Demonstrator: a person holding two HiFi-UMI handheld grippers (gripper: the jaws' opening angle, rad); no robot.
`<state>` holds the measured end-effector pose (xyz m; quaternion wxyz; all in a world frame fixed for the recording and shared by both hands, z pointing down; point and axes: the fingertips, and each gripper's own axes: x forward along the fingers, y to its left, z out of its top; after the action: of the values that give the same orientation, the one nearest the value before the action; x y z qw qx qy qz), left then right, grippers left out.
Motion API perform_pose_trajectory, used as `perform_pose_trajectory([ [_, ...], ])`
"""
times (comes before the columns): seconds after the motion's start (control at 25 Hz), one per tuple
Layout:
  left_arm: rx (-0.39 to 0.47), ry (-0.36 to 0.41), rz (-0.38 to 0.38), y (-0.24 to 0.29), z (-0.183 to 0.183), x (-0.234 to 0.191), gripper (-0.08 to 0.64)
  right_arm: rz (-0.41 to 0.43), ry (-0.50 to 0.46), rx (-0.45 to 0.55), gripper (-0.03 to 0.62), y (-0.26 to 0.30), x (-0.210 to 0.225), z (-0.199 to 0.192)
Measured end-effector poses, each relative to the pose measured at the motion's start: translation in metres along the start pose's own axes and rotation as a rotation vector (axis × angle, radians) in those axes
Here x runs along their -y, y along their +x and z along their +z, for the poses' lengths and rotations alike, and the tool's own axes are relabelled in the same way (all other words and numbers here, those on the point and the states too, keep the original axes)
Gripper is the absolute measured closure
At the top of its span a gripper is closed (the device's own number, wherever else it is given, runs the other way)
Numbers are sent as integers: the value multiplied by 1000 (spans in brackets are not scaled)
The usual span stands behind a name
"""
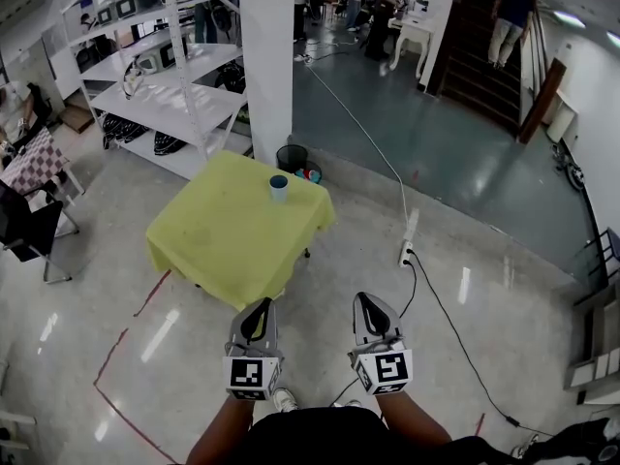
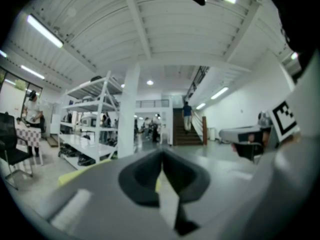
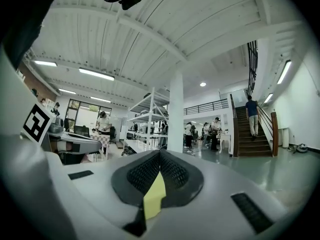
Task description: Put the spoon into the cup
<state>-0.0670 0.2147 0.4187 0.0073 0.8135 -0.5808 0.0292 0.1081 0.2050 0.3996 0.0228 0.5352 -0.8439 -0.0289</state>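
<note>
Left tongs [image 1: 265,305], right tongs [image 1: 361,300] closed, cup [image 1: 279,188] well ahead on table [image 1: 208,235]

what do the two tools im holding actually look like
The left tool and right tool both have light grey shells that taper to a point, lined with black pads, ribbed on the right one. Each carries a white cube printed with black square markers.

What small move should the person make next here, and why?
Probably step closer to the table. The left claw and right claw are shut and empty, short of it; the cup stands near its far edge, and I cannot make out a spoon from here.
</note>
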Motion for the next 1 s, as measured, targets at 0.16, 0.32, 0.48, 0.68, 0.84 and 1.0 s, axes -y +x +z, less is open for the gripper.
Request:
perform_pose_trajectory([
  [0.16, -1, -8, -22, -3, -7, -18, 548, -34, 6, -21, 586, 4, -10, -6],
  [0.32, 10, -12, -49, 5, -8, -17, 548, -34, -5, -12, 586, 9, -17, -1],
  [0.48, 13, -11, -70, 18, -6, -9, 548, -28, -7, -9, 586, 16, -13, 1],
  [0.68, 10, -7, -76, 43, -6, -12, 549, -16, -6, -19, 586, 37, -3, -3],
  [0.84, 9, 20, -67, 67, -6, -10, 548, 7, -6, -20, 586, 57, 13, -5],
  [1.0, 0, 26, -52, 99, -2, -9, 549, 24, 12, -21, 586, 83, 39, -6],
])
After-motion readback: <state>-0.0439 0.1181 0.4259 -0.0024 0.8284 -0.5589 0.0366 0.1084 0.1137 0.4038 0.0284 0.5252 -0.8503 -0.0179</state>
